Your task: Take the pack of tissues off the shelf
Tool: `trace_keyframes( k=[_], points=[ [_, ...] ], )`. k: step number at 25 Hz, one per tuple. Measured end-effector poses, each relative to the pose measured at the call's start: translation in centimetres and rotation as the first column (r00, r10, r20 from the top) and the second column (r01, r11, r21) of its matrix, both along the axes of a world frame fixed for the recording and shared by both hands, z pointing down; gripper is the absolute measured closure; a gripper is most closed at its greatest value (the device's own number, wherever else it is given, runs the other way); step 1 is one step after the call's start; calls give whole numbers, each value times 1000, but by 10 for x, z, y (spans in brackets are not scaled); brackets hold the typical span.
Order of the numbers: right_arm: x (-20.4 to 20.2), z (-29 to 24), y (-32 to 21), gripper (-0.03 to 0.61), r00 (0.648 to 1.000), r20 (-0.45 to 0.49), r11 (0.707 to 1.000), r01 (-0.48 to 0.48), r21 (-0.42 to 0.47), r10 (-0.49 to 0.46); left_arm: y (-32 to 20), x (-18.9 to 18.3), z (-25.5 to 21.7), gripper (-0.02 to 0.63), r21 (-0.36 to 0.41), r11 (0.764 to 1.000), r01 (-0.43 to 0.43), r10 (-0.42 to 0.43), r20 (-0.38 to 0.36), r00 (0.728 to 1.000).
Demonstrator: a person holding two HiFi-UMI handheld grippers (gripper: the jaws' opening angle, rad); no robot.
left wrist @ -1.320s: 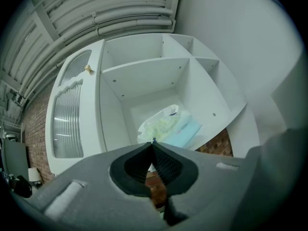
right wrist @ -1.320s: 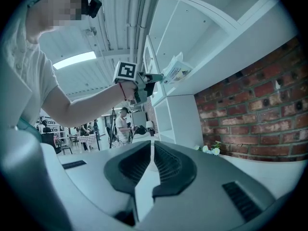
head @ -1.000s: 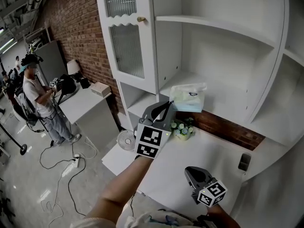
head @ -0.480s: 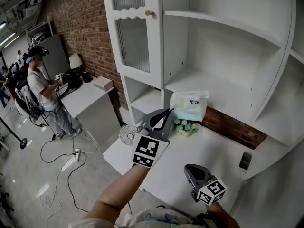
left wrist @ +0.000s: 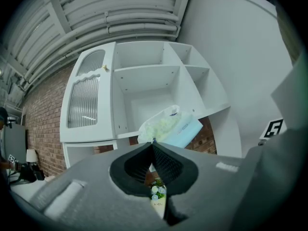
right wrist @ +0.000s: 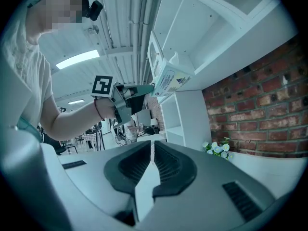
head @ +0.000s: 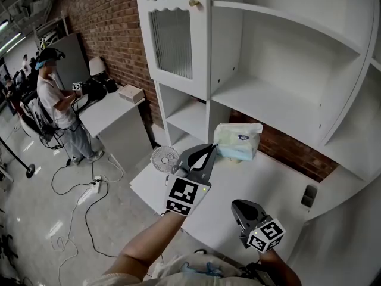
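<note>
The left tongs are clenched on the film edge of the pack of tissues, so the pack hangs tilted from their tips, clear of the shelf and above the white bench; the right tongs wait low, closed on nothing. 1 small fan and flowers stand on the bench, likely the only obstacles to setting it down.

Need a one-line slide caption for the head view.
Left gripper holds the tissue pack clear of the shelf, above the desk; right gripper shut, empty.
</note>
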State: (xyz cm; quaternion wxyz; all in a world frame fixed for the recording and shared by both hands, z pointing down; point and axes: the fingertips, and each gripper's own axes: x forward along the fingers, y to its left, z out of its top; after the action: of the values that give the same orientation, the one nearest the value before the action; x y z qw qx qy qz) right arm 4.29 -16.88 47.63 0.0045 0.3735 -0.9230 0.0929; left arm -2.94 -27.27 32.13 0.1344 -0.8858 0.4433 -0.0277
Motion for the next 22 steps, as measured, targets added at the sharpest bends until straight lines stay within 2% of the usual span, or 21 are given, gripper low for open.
trace_keyframes(
  k=[22],
  points=[
    [-8,6,1,560,1000,-7,1000,3,-20,-3,15,-18,114,603,-189,982,25,-22,15,1000]
  ],
)
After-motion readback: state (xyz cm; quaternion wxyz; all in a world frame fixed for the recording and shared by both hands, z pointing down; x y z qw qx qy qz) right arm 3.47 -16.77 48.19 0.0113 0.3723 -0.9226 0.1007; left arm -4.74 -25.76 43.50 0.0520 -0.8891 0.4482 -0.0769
